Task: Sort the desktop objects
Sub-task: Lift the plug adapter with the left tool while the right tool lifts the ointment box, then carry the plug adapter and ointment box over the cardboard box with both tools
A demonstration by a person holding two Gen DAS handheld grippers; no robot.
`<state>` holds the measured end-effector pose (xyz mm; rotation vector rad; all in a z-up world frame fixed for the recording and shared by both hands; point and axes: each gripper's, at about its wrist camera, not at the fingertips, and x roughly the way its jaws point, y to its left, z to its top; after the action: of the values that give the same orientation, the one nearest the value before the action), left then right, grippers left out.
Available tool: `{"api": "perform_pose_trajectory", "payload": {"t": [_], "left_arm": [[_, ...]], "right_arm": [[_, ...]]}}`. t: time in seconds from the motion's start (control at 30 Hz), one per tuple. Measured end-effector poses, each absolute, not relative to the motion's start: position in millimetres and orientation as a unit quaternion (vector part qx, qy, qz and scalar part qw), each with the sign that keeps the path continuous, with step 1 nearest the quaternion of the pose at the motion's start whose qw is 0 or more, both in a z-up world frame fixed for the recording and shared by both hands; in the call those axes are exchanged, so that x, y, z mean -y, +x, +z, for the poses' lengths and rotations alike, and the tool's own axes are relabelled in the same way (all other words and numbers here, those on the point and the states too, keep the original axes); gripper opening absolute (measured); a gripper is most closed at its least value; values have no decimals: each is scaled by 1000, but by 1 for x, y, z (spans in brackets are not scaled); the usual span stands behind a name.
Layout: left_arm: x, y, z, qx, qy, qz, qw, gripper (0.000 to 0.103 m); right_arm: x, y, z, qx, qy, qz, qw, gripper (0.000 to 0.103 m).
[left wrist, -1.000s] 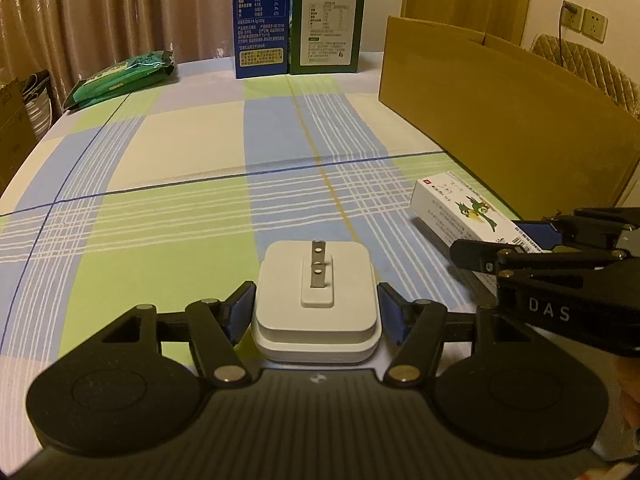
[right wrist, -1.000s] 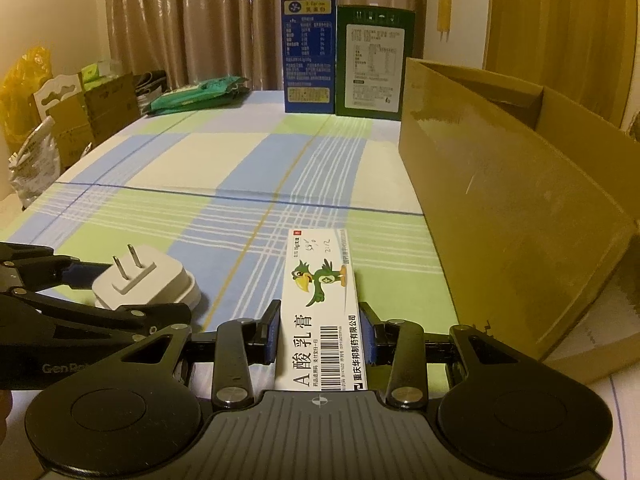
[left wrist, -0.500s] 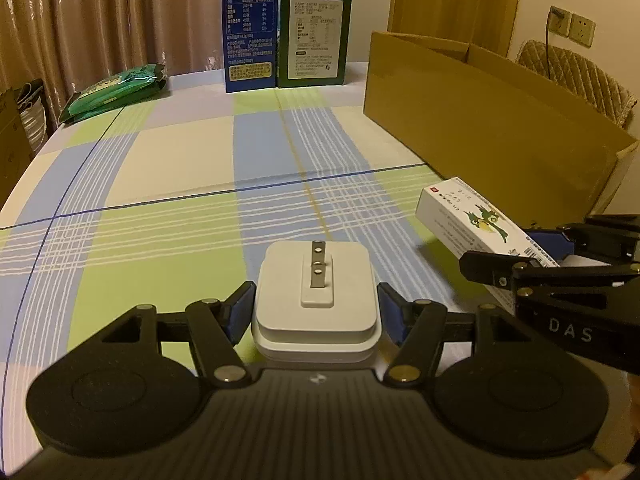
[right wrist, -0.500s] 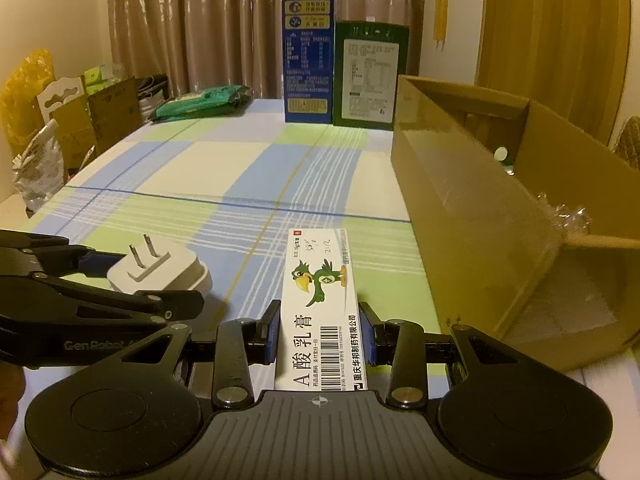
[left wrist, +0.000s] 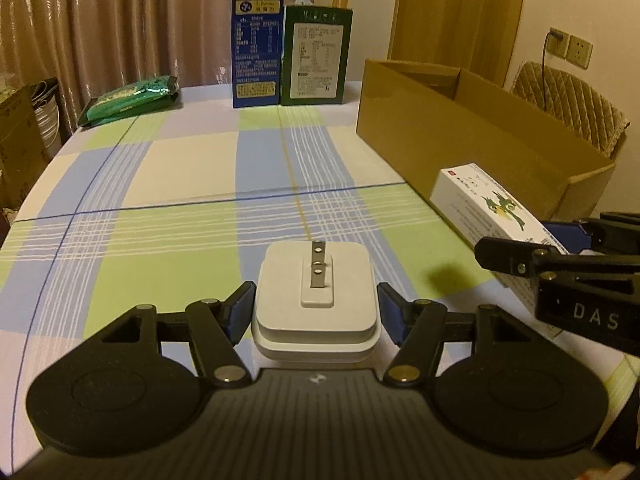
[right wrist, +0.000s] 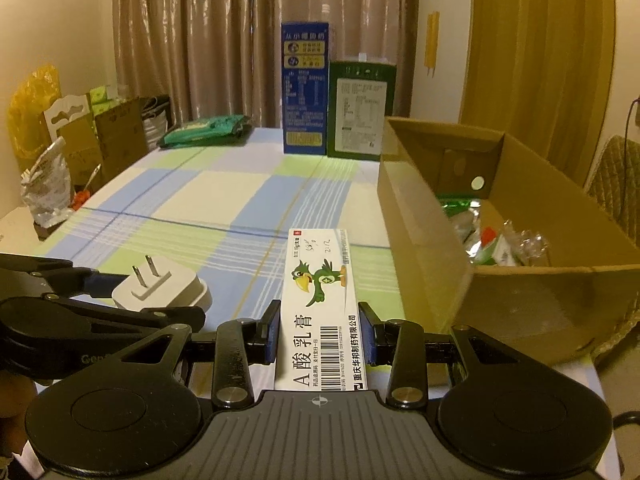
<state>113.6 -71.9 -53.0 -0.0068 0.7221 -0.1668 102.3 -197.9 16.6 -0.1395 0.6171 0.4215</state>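
You're carrying both at once, left gripper (left wrist: pixel 316 304) clamping the charger (left wrist: pixel 315 300), right gripper (right wrist: pixel 319 334) pinching the ointment box (right wrist: pixel 318 304), both clear of the table (left wrist: pixel 180 184) and nearing the carton (right wrist: pixel 532 300).

1. Checked tablecloth (left wrist: pixel 192 184), blue/green/cream.
2. Brown curtains (right wrist: pixel 224 40) behind table.
3. Quilted chair (left wrist: pixel 576 108) at right, wall socket (left wrist: pixel 576 50) above w/ cord plugged in.
4. Bags & cartons (right wrist: pixel 80 136) on floor at left, contents unclear, prob. packaging.
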Motion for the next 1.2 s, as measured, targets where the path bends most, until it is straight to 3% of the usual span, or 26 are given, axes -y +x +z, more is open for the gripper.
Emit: {"api": "perform_pose_trajectory", "payload": {"t": [1.2], "left_arm": [[152,48,16,-330,-18,-119,936,60]], "right_arm": [[314,42,85,-256,8,124,959,36]]}}
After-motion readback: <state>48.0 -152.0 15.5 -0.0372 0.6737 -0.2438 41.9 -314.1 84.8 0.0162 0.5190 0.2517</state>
